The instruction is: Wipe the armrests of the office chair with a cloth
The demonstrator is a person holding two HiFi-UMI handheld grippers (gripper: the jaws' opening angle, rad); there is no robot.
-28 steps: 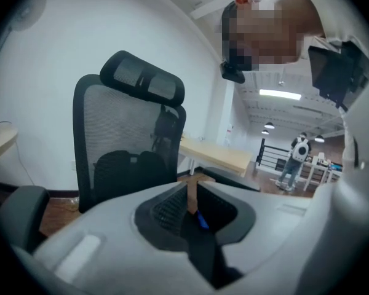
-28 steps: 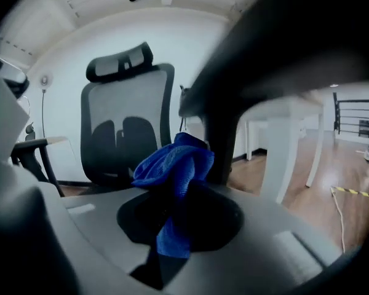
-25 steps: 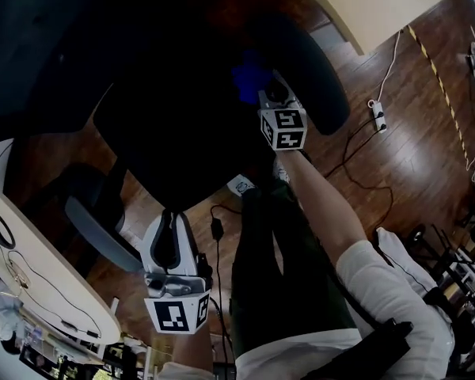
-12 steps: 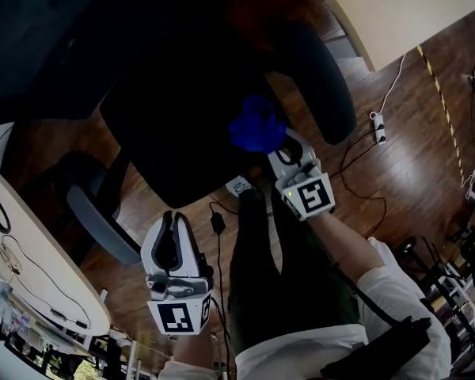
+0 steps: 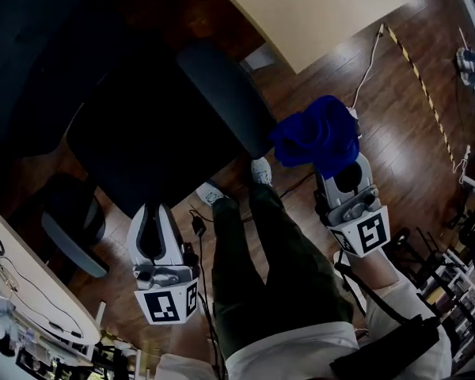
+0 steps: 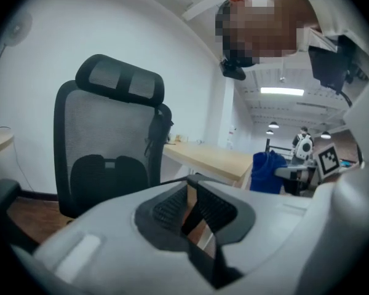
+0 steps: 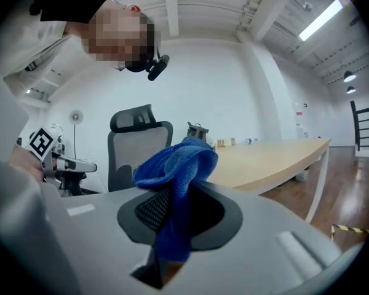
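Wooden floor (image 5: 404,153) with cables (image 5: 369,66), pale desk (image 5: 332,6) beside office chair (image 5: 158,129)

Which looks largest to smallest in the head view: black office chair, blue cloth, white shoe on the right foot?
1. black office chair
2. blue cloth; nearer the camera, so inflated
3. white shoe on the right foot

My left gripper (image 5: 153,212) and right gripper (image 5: 337,172) are white shells with dark ribbed fingers (image 6: 168,207); behind the fingers sit black-and-white marker cubes (image 5: 168,305). I wear white sleeves (image 5: 404,301) and dark trousers (image 5: 277,275).
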